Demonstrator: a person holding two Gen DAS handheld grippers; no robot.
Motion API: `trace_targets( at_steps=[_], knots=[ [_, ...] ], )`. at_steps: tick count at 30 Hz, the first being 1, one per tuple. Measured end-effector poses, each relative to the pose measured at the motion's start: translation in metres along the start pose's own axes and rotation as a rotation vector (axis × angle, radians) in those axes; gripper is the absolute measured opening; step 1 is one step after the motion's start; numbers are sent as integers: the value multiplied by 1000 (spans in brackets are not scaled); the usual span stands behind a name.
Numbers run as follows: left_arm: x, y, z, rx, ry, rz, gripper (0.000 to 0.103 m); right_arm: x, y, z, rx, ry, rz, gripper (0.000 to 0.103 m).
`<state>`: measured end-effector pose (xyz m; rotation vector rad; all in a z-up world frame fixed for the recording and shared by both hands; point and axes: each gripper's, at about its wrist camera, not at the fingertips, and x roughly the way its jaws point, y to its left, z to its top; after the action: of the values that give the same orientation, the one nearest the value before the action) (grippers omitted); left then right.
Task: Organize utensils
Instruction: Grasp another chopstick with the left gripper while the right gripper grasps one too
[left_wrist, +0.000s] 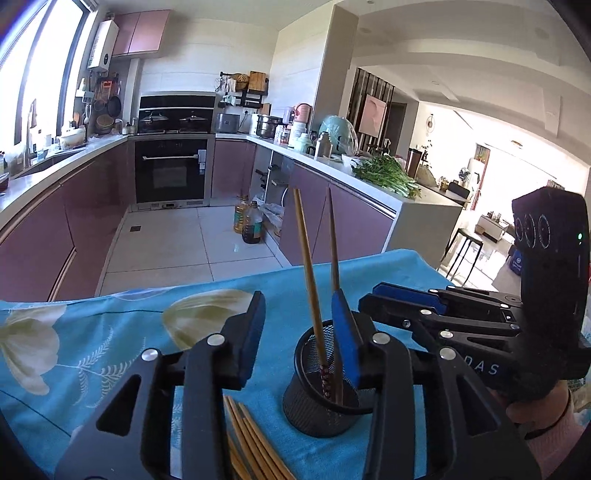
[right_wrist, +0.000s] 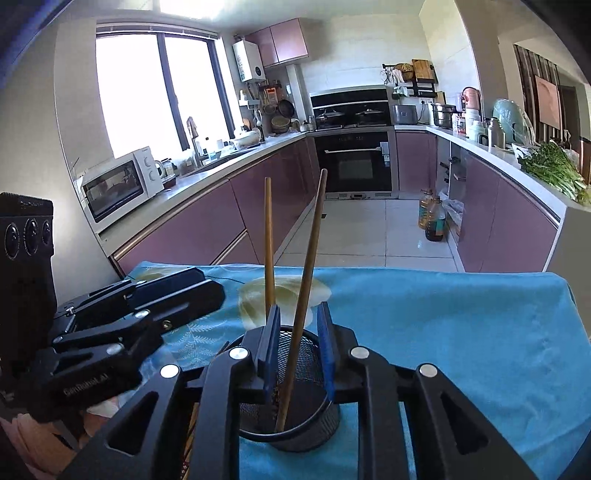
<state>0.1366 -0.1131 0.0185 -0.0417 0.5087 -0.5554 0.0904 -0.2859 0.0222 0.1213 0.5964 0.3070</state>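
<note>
Surface: a table under a blue cloth (left_wrist: 388, 273) printed with pale flowers.
Holder: a black mesh cup (left_wrist: 319, 395) stands on the cloth with two chopsticks (left_wrist: 308, 273) leaning in it.
Loose chopsticks (left_wrist: 251, 439): lying flat on the cloth, just left of the cup.
Left gripper (left_wrist: 298, 325): fingers spread, empty, one on each side of the cup's left edge.
Right gripper (right_wrist: 297, 345): fingers apart over the cup, one chopstick rising between them; contact unclear.
Room: kitchen with purple cabinets (right_wrist: 207, 225), oven (right_wrist: 354, 162), microwave (right_wrist: 118, 182), tiled floor.

Black wire mesh is seen on the holder (right_wrist: 295, 417), matt wood on two chopsticks (left_wrist: 310, 280), and printed blue cloth on the counter (right_wrist: 443, 332).
</note>
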Motion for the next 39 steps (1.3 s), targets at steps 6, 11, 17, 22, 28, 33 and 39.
trace_targets(
  at_steps=[6, 11, 17, 22, 28, 33, 39],
  knots=[
    [-53, 27, -10, -14, -32, 28, 50, -37, 22, -16, -51, -54, 100, 31],
    [-75, 47, -46, -9, 40, 59, 53, -43, 48, -44, -116, 8, 176, 36],
    [-60, 68, -100, -25, 204, 88, 53, -3, 68, -90, -106, 195, 192, 36],
    [-45, 66, -121, -33, 290, 94, 49, 27, 78, -110, -88, 289, 147, 34],
    [-30, 56, -132, -11, 364, 84, 43, 36, 75, -116, -80, 323, 91, 29],
    [-23, 50, -135, 15, 393, 108, 35, 37, 75, -113, -107, 327, 54, 29],
    [-20, 53, -133, 15, 412, 117, 30, 41, 77, -107, -126, 342, 29, 28]
  ],
)
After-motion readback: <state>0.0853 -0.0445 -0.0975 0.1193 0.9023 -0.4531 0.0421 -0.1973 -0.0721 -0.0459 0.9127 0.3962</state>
